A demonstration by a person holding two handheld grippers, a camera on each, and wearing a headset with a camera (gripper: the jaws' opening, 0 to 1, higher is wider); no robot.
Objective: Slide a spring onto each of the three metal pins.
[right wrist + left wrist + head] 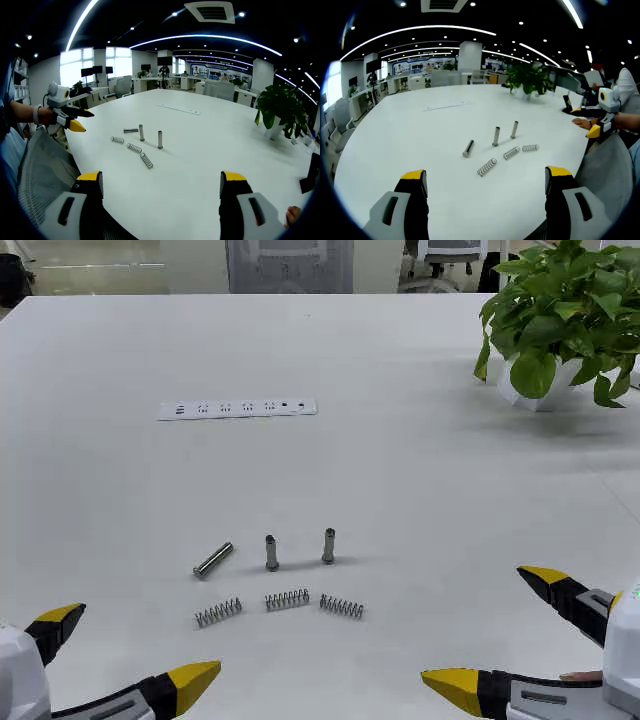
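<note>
Three metal pins stand in a row on the white table (400,490): one lying pin (213,560) at the left, two upright pins (271,552) (328,546) beside it. In front of them lie three springs (218,612) (287,599) (341,606), loose on the table. My left gripper (130,648) is open at the near left edge, well short of the springs. My right gripper (495,630) is open at the near right. The left gripper view has the springs (487,167) ahead of the open left gripper (485,174). In the right gripper view the pins (141,132) lie beyond the open right gripper (160,176).
A potted plant (560,320) stands at the far right of the table. A white flat strip with dark marks (238,408) lies beyond the pins. A mesh chair back (45,170) is close to the table's near edge.
</note>
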